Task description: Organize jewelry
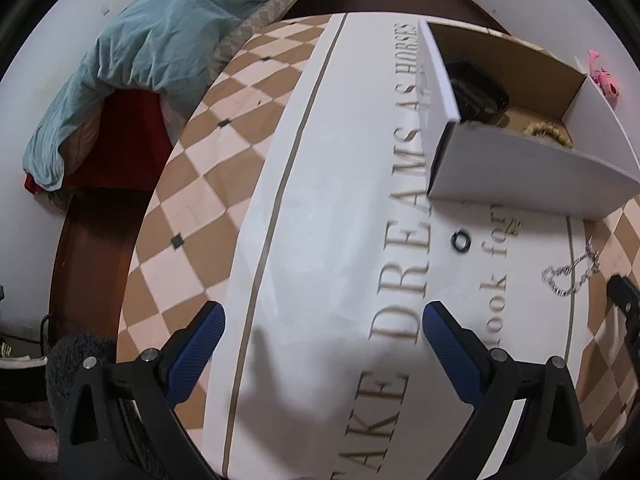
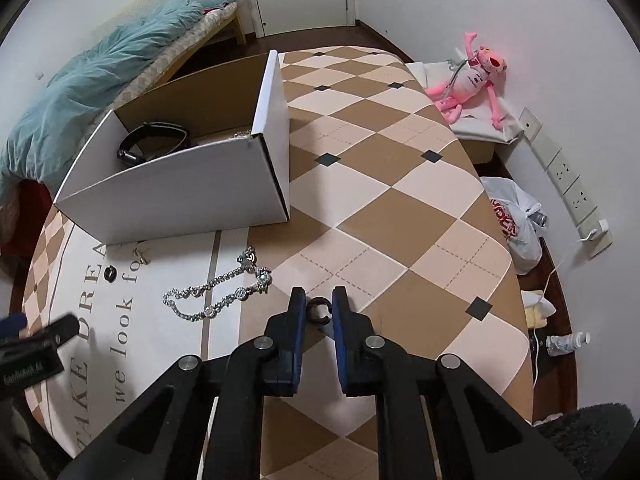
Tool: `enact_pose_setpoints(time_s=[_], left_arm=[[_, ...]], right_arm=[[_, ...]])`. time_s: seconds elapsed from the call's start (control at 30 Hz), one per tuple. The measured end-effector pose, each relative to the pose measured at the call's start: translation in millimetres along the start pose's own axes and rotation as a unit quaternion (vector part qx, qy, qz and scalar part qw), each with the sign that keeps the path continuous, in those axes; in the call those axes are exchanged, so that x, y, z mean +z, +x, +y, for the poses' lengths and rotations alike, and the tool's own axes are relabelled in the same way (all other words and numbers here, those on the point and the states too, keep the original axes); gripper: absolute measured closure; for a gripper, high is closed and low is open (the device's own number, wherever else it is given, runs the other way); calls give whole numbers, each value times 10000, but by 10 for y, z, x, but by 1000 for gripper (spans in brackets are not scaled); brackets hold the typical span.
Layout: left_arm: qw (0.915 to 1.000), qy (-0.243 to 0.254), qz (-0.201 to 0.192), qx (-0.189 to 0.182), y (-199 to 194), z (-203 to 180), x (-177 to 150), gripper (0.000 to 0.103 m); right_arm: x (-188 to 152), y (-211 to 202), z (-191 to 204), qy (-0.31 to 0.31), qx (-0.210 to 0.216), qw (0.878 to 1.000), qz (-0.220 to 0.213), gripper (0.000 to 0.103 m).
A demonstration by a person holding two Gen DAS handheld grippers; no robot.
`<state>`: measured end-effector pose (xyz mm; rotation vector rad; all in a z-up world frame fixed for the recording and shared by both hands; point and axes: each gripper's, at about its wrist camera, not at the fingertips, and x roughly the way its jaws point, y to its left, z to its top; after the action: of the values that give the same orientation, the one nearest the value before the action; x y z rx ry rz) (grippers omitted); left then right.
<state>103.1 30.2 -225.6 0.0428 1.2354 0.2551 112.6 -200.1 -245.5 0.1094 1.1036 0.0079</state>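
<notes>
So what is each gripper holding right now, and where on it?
The right gripper is shut on a small dark open ring, pinched across its sides at the fingertips. The left gripper is open, holding nothing.

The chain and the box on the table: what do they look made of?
Chain: silver-toned metal, likely; shiny glinting links, some possibly stone-set. Box: corrugated cardboard, probably; matte white outside, plain brown inside, folded corner edges.
</notes>
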Motion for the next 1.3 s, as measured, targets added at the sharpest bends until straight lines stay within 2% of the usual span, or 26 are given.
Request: enact_pose_setpoints(time_s=[0.2, 0.33, 0.37, 0.4, 0.43, 0.47, 0.5, 0.6, 0.83, 1.07, 1.17, 1.3], left_arm=[[9984, 202, -166, -511, 29, -175, 213, 3], [9956, 491, -358, -709, 18, -355, 287, 4], [9949, 580, -383, -734, 18, -404, 292, 13], [9941, 668, -385, -763, 25, -448, 295, 31], [9936, 733, -362, -781, 39, -480, 295, 41], [9929, 788, -294, -842, 68, -511, 295, 62], [9919, 789, -227, -968, 94, -519, 292, 78], [9906, 770, -296, -1091, 88, -516, 279, 92], [9893, 779, -377, -1173, 9, -514, 208, 93], [9812, 795, -600, -1653, -516, -396, 198, 93], [9761, 771, -668, -1918, -730, -349, 399, 93], [9707, 563, -412, -2298, -756, -316, 863, 93]], right_arm=[[20, -145, -100, 292, 110, 9995, -99, 89], [51, -159, -153, 355, 54, 9993, -79, 89], [54, -157, -166, 384, 53, 9992, -68, 89], [62, -152, -181, 401, 34, 9992, -56, 89], [68, -149, -188, 403, 13, 9992, -51, 89], [72, -147, -198, 414, 14, 9991, -49, 89], [72, -154, -202, 417, 8, 9991, -52, 89], [81, -181, -215, 424, -17, 9991, -75, 89], [113, -335, -226, 430, 52, 9989, -205, 89], [353, -766, -114, 380, 674, 9960, -451, 89], [612, -868, 16, 246, 1055, 9930, -470, 89], [992, -767, 192, 101, 1492, 9884, -248, 89]])
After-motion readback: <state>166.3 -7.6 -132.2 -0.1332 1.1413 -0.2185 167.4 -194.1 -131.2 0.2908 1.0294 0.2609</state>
